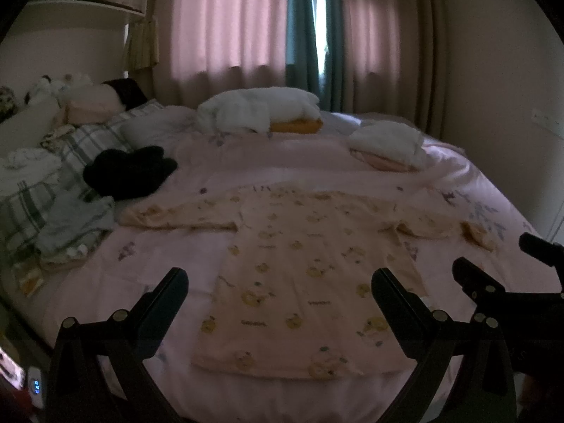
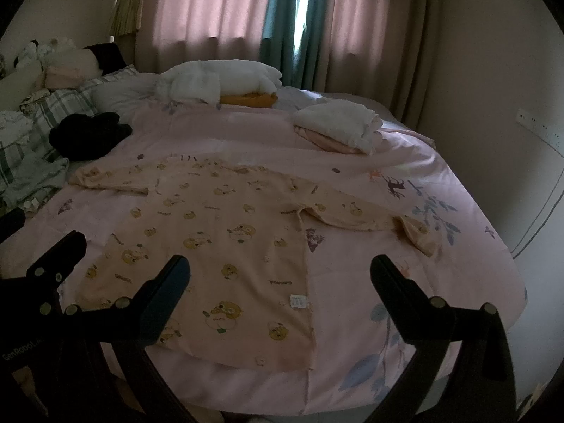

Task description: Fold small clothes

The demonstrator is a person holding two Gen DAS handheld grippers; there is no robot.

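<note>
**Bear-print top spread flat on the bed, both tools released above its hem**

A small pale peach top (image 1: 310, 264) with a repeating yellow bear print lies face down and flat on the pink bed cover (image 2: 405, 162), near the foot edge of the bed. Its body runs from the near edge toward the curtains, and both long sleeves stretch straight out to the sides. The cuff of the right sleeve (image 2: 419, 234) is turned over on itself. A small white care label (image 2: 299, 300) shows at the side seam near the hem; its print is too small to read.

The left tool (image 1: 280, 289) hovers over the lower part of the top with its two black fingers spread wide, gripping nothing and touching no cloth. The right tool (image 2: 280, 275) hangs likewise released, fingers wide apart, one over the top's lower body and the other over bare cover beside the seam. Each tool shows at the edge of the other's view.

On the left tool's body, seen in the right wrist view, white lettering reads "GenRobot" before it is cut off.

Further up the bed sit a black garment (image 1: 130, 171), a folded white pile on something orange (image 1: 261, 111), and a second white pile on pink cloth (image 2: 338, 128).
</note>
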